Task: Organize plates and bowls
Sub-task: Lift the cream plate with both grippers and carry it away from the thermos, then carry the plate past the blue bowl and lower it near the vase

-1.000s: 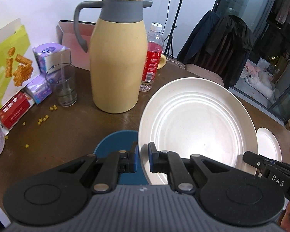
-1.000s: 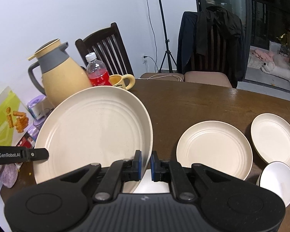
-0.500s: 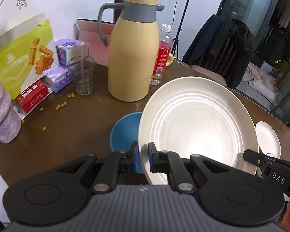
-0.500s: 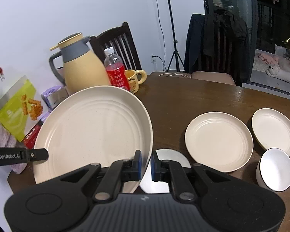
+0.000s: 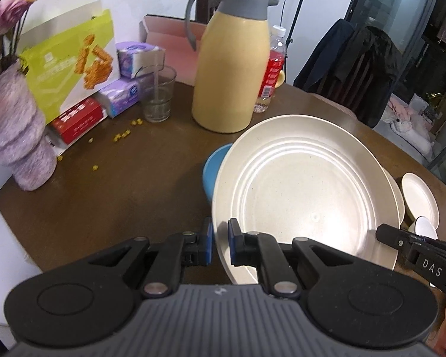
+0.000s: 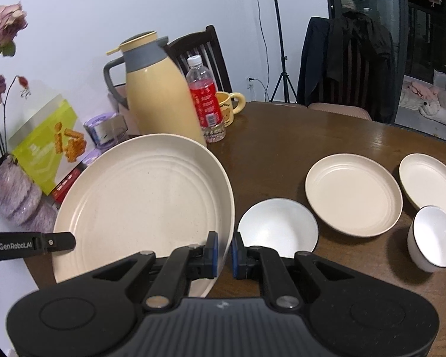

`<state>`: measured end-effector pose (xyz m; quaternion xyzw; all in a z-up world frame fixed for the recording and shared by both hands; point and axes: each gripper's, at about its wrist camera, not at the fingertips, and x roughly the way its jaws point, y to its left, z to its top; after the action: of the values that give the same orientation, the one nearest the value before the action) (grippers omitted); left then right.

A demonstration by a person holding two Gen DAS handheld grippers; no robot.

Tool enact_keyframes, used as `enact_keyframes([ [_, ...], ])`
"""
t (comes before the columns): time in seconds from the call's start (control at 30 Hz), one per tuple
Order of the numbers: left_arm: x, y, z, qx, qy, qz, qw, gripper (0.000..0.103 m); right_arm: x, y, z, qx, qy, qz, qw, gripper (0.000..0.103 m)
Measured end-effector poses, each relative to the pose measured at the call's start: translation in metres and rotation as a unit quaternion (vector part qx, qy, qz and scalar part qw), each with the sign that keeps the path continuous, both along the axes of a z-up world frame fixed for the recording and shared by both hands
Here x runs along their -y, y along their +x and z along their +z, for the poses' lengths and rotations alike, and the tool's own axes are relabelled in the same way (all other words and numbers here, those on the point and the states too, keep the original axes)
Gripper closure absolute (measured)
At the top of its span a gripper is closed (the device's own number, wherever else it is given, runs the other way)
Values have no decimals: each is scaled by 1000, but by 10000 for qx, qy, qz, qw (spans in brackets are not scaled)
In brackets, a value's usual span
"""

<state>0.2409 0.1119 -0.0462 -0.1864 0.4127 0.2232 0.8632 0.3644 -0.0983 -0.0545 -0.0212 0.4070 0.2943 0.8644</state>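
Observation:
A large cream plate (image 5: 306,190) (image 6: 142,205) is held above the table between both grippers. My left gripper (image 5: 220,245) is shut on its left rim. My right gripper (image 6: 224,250) is shut on its right rim. A blue bowl (image 5: 214,166) sits under the plate's left side, mostly hidden. To the right on the table lie a white shallow bowl (image 6: 278,226), a medium cream plate (image 6: 353,193), a smaller cream plate (image 6: 431,187) and a white cup-like bowl (image 6: 434,238).
A tall yellow thermos (image 5: 232,71), a red-label bottle (image 5: 272,71), a glass (image 5: 157,95), tissue packs (image 5: 133,59), a snack box (image 5: 71,59) and a purple vase (image 5: 12,131) crowd the table's back left. Yellow crumbs (image 5: 122,135) lie nearby. A yellow mug (image 6: 229,107) and chairs stand behind.
Both grippers have lifted and pulled back with the large plate. The white shallow bowl beneath it has come into full view on the right, and the vase on the left.

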Motion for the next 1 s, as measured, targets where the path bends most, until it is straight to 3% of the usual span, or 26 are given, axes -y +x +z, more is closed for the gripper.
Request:
enact_keyframes([
  [1.0, -39, -85, -47, -341, -188, 566, 9976, 92, -53, -74, -46, -61, -263, 796, 9965, 94],
])
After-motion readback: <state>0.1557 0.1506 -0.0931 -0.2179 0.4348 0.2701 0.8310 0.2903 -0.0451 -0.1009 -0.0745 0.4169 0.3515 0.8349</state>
